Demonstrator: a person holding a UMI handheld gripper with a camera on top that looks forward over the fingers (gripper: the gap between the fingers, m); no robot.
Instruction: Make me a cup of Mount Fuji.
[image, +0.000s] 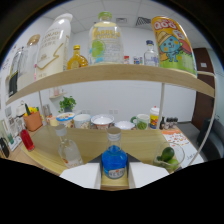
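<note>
A small bottle of blue liquid (114, 161) with a pale cap stands upright between my fingers, and both white fingers (82, 175) press against its sides, so my gripper (114, 170) is shut on it. The wooden counter (140, 142) shows just under and behind the bottle. A clear bottle (68, 148) with a clear cap stands just left of my left finger. To the right, beyond my right finger, a glass bowl (170, 156) holds green limes.
A row of cups and bowls (102, 121), a green mug (141, 121) and a small bottle (154, 118) line the counter's back. A wooden shelf (115, 73) overhead carries several large drink bottles. A red object (27, 140) and an orange holder (33, 120) sit at the left.
</note>
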